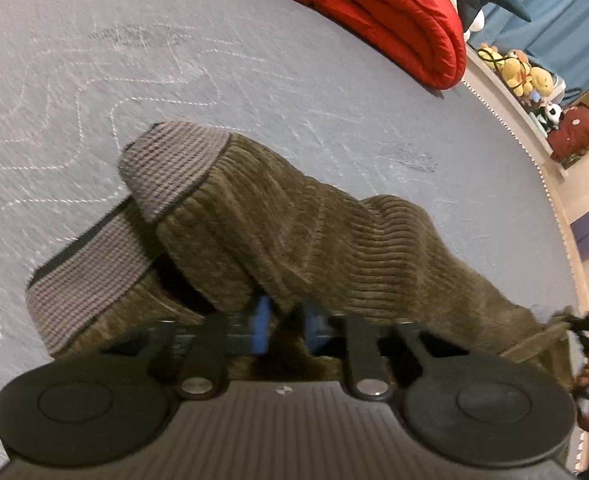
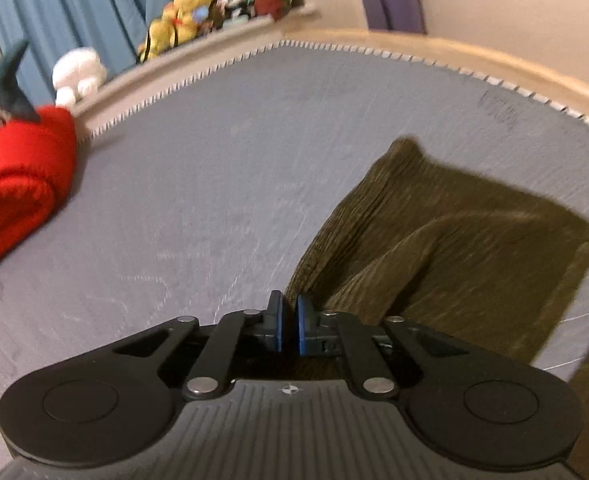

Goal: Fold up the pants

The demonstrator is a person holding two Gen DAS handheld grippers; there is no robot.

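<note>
Closest to you, the left tongs (image 1: 284, 326) pinch the olive corduroy pants (image 1: 294, 224) lying on the grey bed (image 1: 254, 80); their long axis runs toward ten o'clock. Your right tongs (image 2: 289, 322) look nearly closed at the fabric's edge; a grip I cannot confirm.

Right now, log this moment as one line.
left gripper: shut on olive corduroy pants | right gripper: shut on pants edge | surface: grey quilted blanket

Open grey bed cover (image 1: 254, 80) lies beyond and left of the pants (image 1: 294, 220); we could pass there. Obstacles we list: red quilt (image 1: 394, 12), far edge; plush toys (image 2: 182, 12), ledge behind.
</note>
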